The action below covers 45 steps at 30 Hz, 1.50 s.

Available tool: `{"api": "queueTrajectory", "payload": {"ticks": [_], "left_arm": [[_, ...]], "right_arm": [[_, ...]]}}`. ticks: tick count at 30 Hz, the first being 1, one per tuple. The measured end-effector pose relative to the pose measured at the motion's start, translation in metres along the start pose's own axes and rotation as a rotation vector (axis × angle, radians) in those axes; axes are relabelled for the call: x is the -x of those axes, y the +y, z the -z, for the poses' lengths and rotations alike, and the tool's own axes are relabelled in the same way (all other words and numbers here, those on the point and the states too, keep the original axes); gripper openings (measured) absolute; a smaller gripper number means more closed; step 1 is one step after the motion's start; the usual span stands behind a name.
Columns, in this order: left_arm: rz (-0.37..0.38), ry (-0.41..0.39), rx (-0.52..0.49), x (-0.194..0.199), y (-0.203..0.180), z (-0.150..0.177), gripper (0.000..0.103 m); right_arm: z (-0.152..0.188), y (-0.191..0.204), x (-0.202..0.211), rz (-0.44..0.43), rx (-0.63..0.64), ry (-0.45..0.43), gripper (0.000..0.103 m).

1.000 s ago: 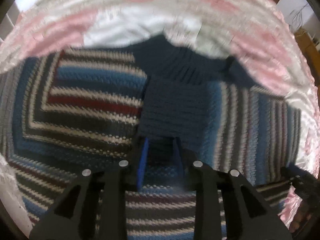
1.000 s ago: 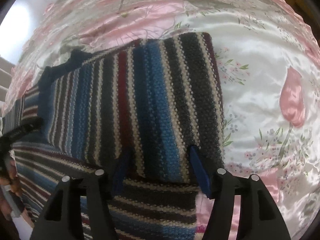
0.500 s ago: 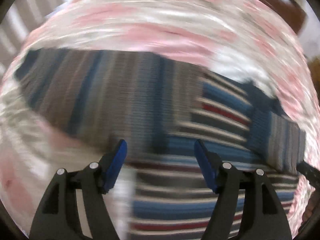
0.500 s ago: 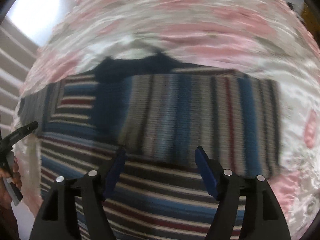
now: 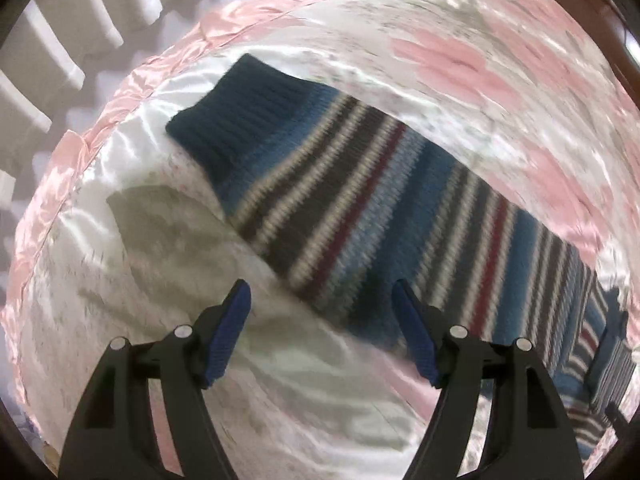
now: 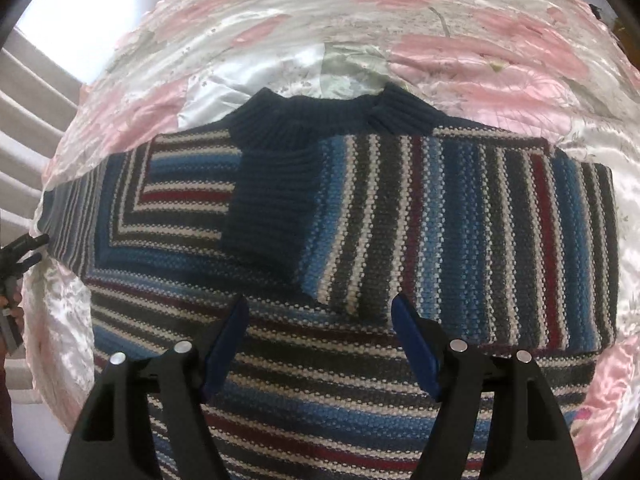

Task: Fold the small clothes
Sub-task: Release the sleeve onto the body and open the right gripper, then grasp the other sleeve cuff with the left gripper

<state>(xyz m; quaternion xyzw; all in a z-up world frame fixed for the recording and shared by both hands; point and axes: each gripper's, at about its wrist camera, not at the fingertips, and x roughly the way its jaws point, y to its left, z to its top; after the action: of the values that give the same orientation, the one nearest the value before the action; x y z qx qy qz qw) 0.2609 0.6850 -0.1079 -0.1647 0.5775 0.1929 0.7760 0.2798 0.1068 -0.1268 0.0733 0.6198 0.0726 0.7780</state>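
sweater point(image 6: 400, 216) hem cut off, btm edge

Sweater point(image 6: 360, 240) flat on the bedspread point(image 6: 440, 20), one sleeve point(image 6: 460, 232) across its chest, other sleeve point(image 5: 360, 208) outstretched.

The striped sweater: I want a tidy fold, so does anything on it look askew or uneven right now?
Nothing is damaged. One sleeve lies folded across the sweater chest, its navy cuff near the collar; the other sleeve still stretches out over the satin bedspread, so the fold is lopsided.
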Motion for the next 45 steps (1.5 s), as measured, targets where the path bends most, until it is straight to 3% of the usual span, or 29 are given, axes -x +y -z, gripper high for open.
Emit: {"api": "queueTrajectory", "payload": {"ticks": [9, 11, 13, 14, 16, 19, 25, 34, 45], "left_arm": [[0.079, -0.006, 0.077, -0.026, 0.022, -0.033, 0.076], [0.079, -0.004, 0.100, -0.031, 0.024, -0.035, 0.072], [0.072, -0.023, 0.094, -0.031, 0.020, -0.036, 0.050], [0.074, -0.030, 0.085, -0.030, 0.018, -0.036, 0.044], [0.096, -0.038, 0.070, -0.029, 0.012, -0.038, 0.019], [0.105, -0.068, 0.061, -0.022, 0.005, -0.037, 0.014], [0.169, -0.206, 0.030, 0.022, -0.018, -0.021, 0.013], [0.294, -0.310, -0.181, 0.086, -0.122, 0.036, 0.013], [0.454, -0.270, -0.448, 0.092, -0.284, 0.130, 0.014]], "right_arm": [[0.008, -0.007, -0.009, 0.040, -0.009, 0.021, 0.074], [0.010, -0.006, -0.009, 0.039, -0.006, 0.018, 0.074], [0.010, -0.004, -0.009, 0.035, 0.000, 0.016, 0.074], [0.010, -0.003, -0.009, 0.036, 0.003, 0.015, 0.074], [0.011, -0.002, -0.010, 0.037, 0.006, 0.017, 0.074], [0.012, -0.006, -0.009, 0.037, -0.004, 0.013, 0.074], [0.016, -0.021, 0.001, 0.037, -0.031, -0.001, 0.074], [0.026, -0.042, 0.010, 0.055, -0.060, -0.019, 0.074], [0.039, -0.082, 0.025, 0.064, -0.117, -0.045, 0.074]]}}
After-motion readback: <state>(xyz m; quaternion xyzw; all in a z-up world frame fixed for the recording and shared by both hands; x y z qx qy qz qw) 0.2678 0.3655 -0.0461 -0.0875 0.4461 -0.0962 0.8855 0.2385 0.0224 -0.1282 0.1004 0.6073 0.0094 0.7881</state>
